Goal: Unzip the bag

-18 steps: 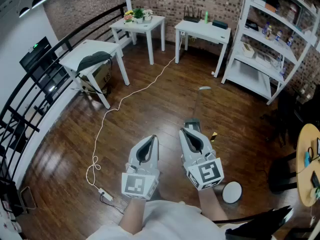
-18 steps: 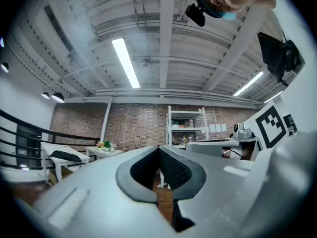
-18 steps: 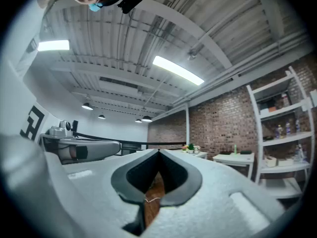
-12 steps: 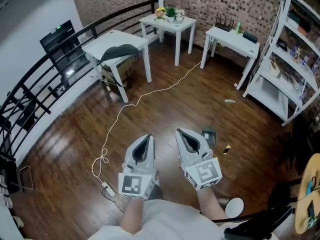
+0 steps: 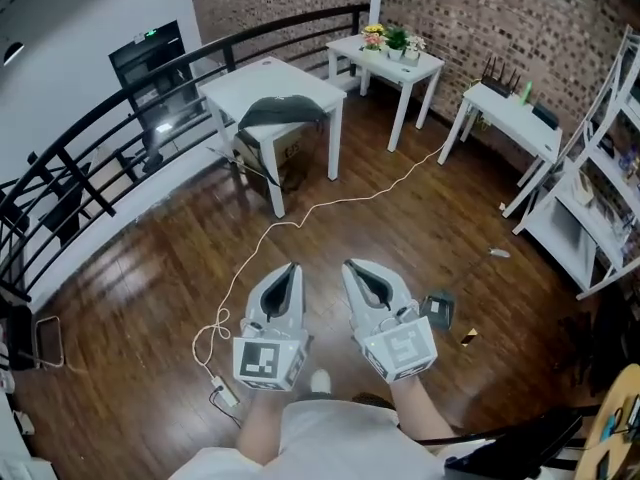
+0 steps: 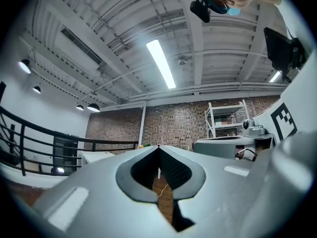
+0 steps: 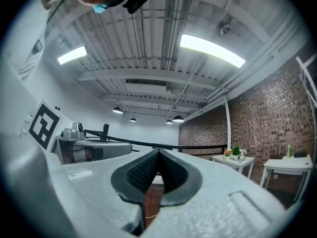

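Dark bag lies on the near edge of a white tabletop, up the room by the black railing. Too small to see whether its zip is open. A cardboard box sits under that tabletop, right below the bag.

Both grippers are well apart from the bag, held low in front of the person, side by side over the wood floor, pointing toward the tabletop. Left gripper: jaws closed together, nothing between them. Right gripper: jaws closed too, empty. Each gripper view shows its pads meeting at the tip, with only floor seen through the gap behind.

A white cable runs across the floor from the far tables to a power strip near the left gripper. A small dark object lies on the floor just beside the right gripper.

Farther off there is a small table with flower pots, another white table against the brick wall, and white shelves at the right edge.
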{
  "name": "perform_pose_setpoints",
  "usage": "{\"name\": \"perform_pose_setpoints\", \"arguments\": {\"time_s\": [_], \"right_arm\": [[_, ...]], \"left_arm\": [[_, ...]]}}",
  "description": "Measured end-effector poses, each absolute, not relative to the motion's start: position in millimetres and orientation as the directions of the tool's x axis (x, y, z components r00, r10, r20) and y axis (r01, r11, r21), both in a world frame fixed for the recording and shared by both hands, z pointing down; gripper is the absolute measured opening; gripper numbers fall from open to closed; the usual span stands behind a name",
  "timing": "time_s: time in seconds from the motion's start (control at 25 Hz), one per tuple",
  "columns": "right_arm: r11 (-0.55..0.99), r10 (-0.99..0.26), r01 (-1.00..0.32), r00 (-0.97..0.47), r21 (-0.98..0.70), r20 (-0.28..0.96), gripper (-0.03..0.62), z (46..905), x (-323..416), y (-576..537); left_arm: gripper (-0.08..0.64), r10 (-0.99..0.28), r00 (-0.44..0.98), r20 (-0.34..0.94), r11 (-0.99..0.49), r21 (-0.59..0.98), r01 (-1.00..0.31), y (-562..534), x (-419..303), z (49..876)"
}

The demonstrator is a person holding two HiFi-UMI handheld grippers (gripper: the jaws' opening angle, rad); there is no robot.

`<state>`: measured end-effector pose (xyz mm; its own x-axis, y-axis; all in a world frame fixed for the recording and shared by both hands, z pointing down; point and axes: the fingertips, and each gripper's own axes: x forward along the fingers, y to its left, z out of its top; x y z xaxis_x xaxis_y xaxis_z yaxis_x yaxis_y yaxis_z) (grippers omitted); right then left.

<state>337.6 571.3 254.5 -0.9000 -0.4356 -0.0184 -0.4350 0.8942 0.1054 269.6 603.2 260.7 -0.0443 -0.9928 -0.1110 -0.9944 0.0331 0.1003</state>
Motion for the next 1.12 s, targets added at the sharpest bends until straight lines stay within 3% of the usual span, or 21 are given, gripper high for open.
{"name": "perform_pose_setpoints", "arguments": {"time_s": [0.4, 0.8, 1.12], "right_arm": [[0.894, -0.446, -0.445, -0.895, 0.060, 0.011, -0.009, 272.6, 281.5, 455.8], [0.923, -0.377, -0.379, -0.925, 0.071, -0.036, -0.009, 249.8, 193.8, 257.8], [0.940, -0.339, -0.339, -0.941, 0.030, -0.010, -0.009, 266.3, 139.1, 155.8]], "left_arm": [[0.015, -0.998, -0.008, -0.060, 0.000, 0.122, -0.992, 495.7, 222.4, 289.9], [0.015, -0.995, -0.092, -0.043, 0.088, 0.092, -0.992, 306.4, 130.9, 278.7], [0.015, -0.986, -0.168, 0.004, 0.167, 0.108, -0.980, 215.2, 71.1, 288.7]]}}
